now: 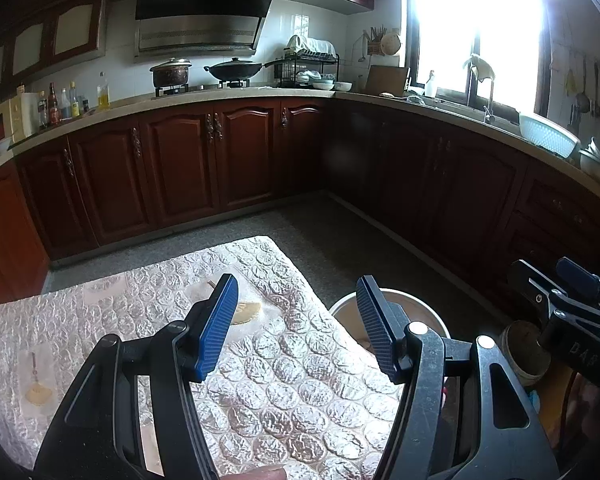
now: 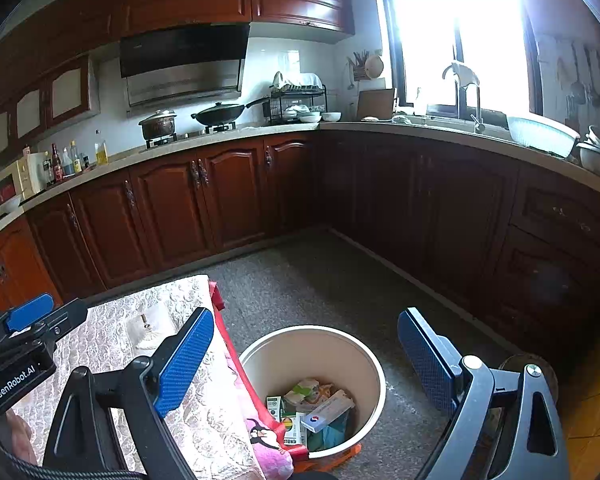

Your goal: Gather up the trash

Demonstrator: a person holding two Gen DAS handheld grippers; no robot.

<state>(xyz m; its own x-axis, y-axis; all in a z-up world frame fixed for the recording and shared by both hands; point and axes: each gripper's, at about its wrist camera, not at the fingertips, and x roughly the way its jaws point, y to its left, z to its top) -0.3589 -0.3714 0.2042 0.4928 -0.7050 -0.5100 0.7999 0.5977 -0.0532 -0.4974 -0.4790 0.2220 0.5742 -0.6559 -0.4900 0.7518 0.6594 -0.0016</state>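
Left gripper (image 1: 296,328), fingers spread and empty, above the desk (image 1: 112,320) with its silvery embossed cover. Beside the desk's right edge, on the floor, the white bin (image 2: 374,376) containing the trash (image 2: 316,412): cartons and wrappers. Right gripper (image 2: 304,364), fingers spread and empty, above the bin.

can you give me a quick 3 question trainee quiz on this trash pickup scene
1. True or false: the round cream plastic bin on the floor already holds cartons and wrappers.
2. Are the left gripper and right gripper open or shut?
3. The bin stands: A) on the foil-patterned tablecloth; B) on the floor beside the table; C) on the counter.

Key: 1 true; 2 both open, holding nothing; 3 B.
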